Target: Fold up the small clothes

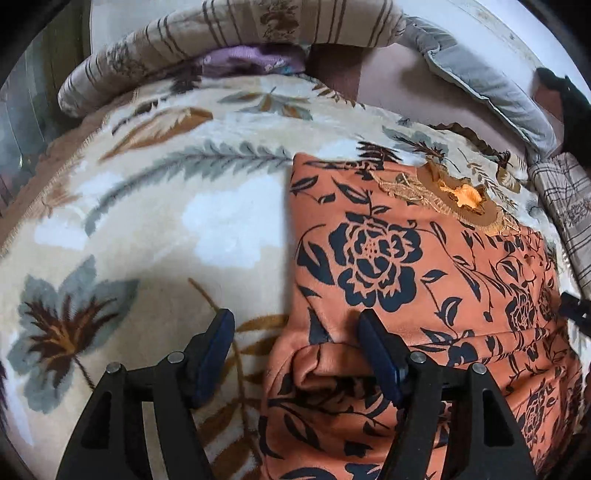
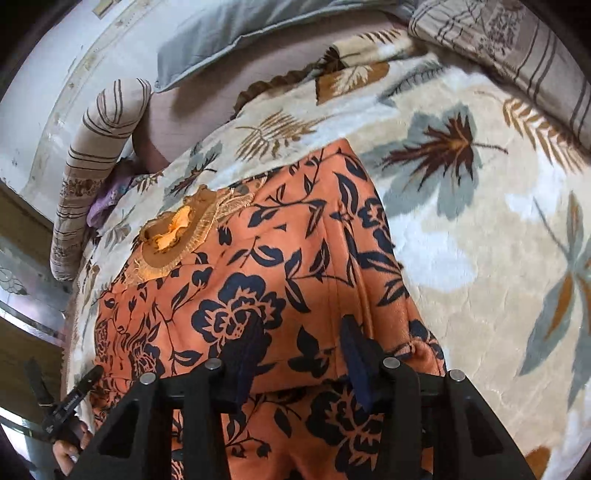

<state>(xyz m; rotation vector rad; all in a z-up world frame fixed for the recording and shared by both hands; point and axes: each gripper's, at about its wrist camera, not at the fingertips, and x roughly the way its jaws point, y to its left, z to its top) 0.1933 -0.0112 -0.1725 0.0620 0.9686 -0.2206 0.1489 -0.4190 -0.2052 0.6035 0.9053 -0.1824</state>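
Note:
An orange garment point(image 1: 413, 280) with a dark blue flower print and a gold lace neckline point(image 1: 461, 195) lies flat on a leaf-patterned blanket point(image 1: 166, 206). Its near part is folded up over itself. My left gripper point(image 1: 295, 328) is open, its jaws straddling the garment's left edge at the fold. In the right wrist view the garment point(image 2: 258, 280) lies with its neckline point(image 2: 173, 236) to the far left. My right gripper point(image 2: 299, 336) is open, low over the folded near part; no cloth is pinched between the jaws.
Striped pillows point(image 1: 229, 33) and a grey pillow point(image 1: 491, 77) line the far edge of the bed. A checked cloth point(image 1: 569, 206) lies at the right. The left gripper's handle and hand point(image 2: 66, 413) show at the lower left of the right wrist view.

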